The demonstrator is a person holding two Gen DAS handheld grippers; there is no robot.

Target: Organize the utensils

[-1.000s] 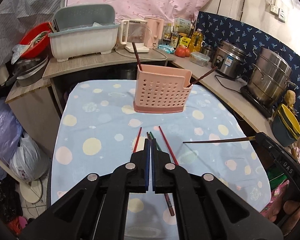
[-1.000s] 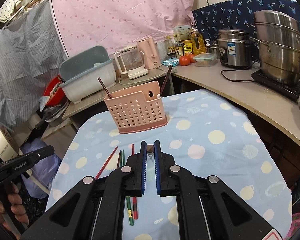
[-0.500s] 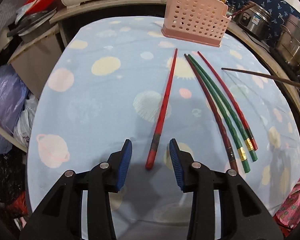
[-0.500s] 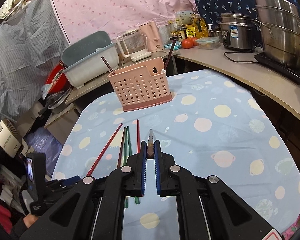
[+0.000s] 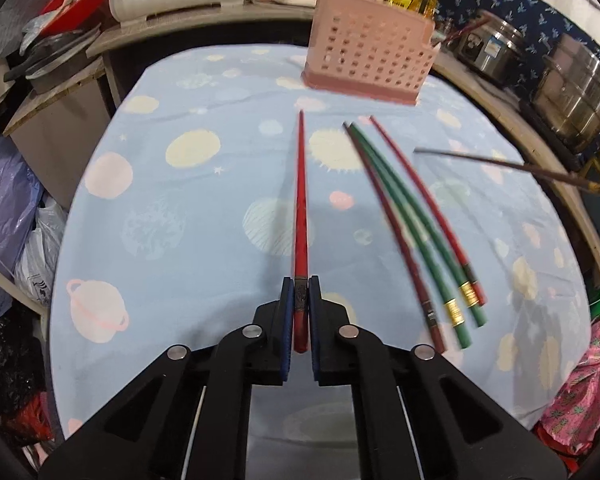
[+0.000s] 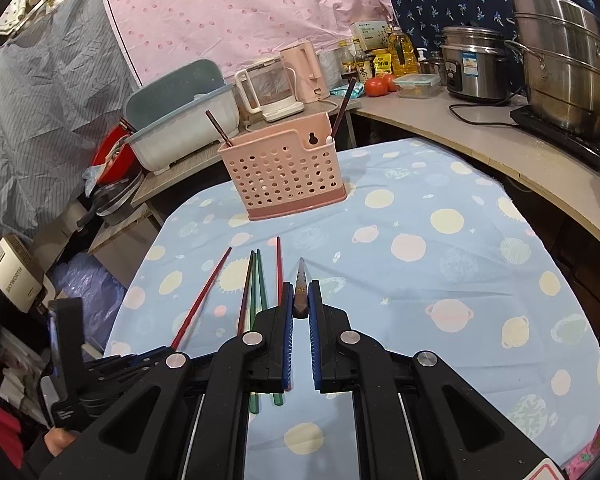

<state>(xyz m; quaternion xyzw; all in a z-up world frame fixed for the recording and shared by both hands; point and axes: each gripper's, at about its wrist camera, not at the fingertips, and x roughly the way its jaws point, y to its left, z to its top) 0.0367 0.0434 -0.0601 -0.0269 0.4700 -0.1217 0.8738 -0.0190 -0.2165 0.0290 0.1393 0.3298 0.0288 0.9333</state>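
Left tongs (image 5: 299, 294) pinch red chopstick (image 5: 300, 204), butt end hidden.

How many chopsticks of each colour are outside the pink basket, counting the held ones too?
Red chopsticks: 2 (one in the left claw)
Dark red chopstick: 1
Green chopsticks: 2
Brown chopstick: 1 (in the right claw)
Total: 6
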